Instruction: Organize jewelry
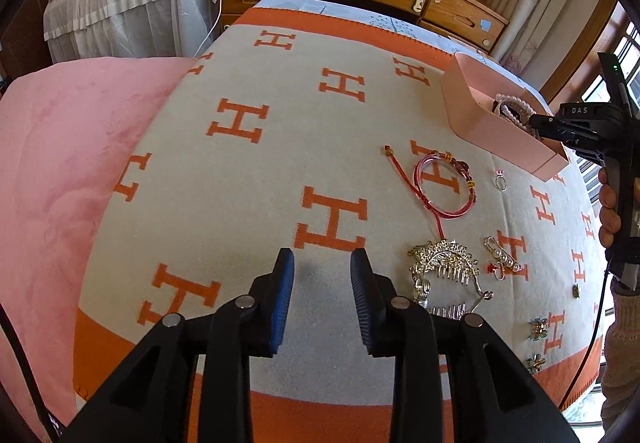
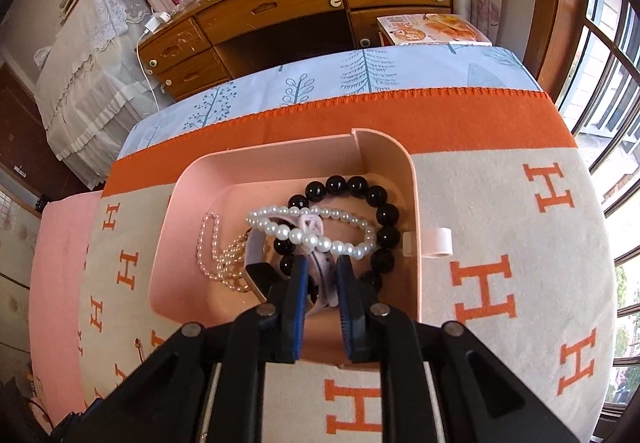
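Jewelry box (image 2: 412,179): your right gripper (image 2: 322,271), marked "DAS", is pinching a pale watch (image 2: 320,263) inside it; your left gripper (image 1: 322,263) is hovering open.

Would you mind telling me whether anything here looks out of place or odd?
Nothing looks damaged. Several pieces still lie loose on the blanket outside the pink box: a red cord bracelet, a ring and gold hair combs.
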A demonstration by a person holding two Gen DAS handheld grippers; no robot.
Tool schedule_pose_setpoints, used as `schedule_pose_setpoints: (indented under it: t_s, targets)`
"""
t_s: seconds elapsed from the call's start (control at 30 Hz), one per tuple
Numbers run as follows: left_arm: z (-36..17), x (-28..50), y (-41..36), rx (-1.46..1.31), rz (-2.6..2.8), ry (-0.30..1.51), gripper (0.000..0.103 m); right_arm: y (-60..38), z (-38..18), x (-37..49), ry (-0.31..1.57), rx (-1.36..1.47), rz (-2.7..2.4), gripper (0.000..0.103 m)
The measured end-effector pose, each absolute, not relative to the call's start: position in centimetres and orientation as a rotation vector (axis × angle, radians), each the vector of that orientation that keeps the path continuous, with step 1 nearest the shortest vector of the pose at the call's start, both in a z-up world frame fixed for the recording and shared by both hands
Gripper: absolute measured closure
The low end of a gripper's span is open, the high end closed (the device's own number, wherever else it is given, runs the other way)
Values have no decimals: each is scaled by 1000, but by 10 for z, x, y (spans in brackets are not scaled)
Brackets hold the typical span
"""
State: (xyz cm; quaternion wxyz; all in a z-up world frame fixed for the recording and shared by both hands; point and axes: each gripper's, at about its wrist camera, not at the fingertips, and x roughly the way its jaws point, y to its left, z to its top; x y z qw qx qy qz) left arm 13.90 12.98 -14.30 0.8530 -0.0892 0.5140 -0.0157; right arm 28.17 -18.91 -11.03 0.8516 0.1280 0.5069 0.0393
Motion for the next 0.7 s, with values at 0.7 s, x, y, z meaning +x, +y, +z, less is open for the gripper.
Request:
schedule_pose_setpoints:
  t_s: [0.7]
  targets:
    - [-147,131,71,-81,-174,1107,50,-177,-87,103,958,133,366,72]
